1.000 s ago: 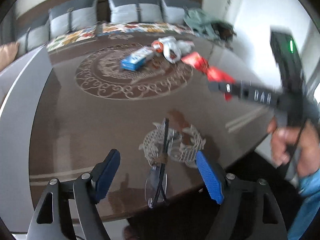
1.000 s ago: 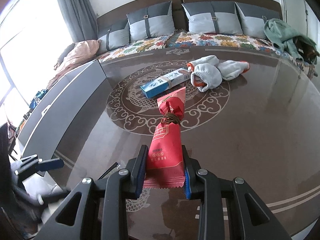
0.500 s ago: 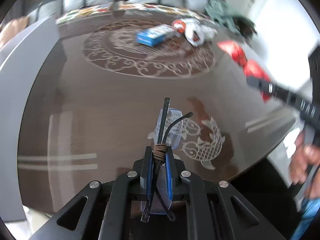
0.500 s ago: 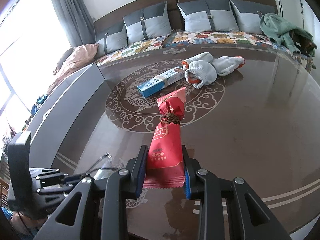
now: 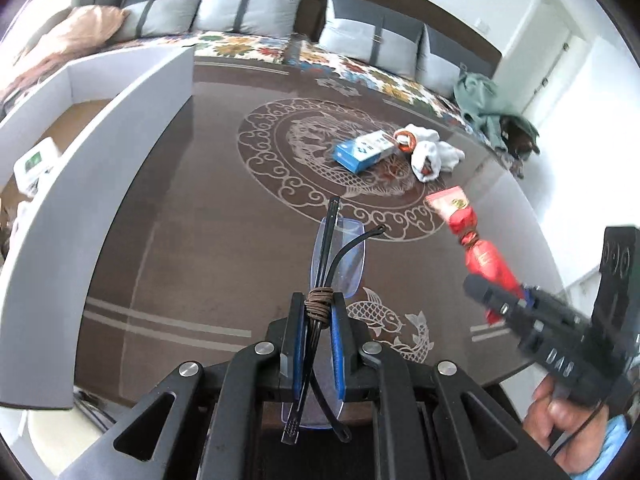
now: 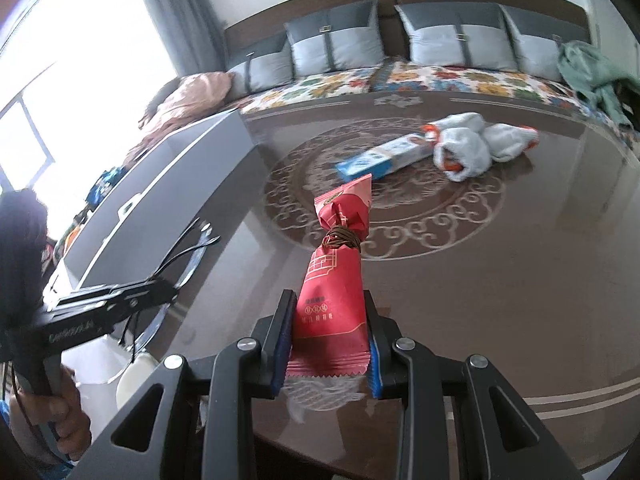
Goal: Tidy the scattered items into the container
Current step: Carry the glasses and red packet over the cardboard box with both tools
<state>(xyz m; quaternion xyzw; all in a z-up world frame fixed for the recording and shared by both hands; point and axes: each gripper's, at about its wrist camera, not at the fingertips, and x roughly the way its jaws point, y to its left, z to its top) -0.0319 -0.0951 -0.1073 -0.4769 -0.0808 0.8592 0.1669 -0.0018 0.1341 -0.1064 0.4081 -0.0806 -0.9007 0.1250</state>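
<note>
Nearest the left wrist camera, the left hand-held gripper (image 5: pixel 316 320) has its blue-padded fingers (image 5: pixel 339 344) pressed onto a pair of folded glasses (image 5: pixel 332 264): thin black temples bound with brown cord, clear rimless lenses jutting forward above the desk (image 5: pixel 200 264). The glasses are held off the surface, pointing toward the desk's middle.

The right hand-held gripper (image 6: pixel 330 320) pinches the lower end of a red snack packet (image 6: pixel 336 280), a glossy, crimped wrapper cinched partway up with brown cord, its fanned top tilted forward. In the left view this packet appears at the right, raised over the desk edge, with the person's hand (image 5: pixel 568 428) wrapped round the black handle below it. In the right view the other hand (image 6: pixel 60 412) grips the left tool low at the left edge.

The desk is dark, polished and reflective, inlaid with pale fish and a scrolled round medallion. To the left stands the grey container (image 5: pixel 100 160), a smooth open box with straight walls, beside the desk edge.

Farther off, on the medallion, lie a blue-and-white carton (image 5: pixel 364 150) and, just beside it, soft white gloves with orange cuffs (image 5: pixel 430 154). Beyond stands a sofa (image 6: pixel 400 68) with grey cushions and a floral cover.
</note>
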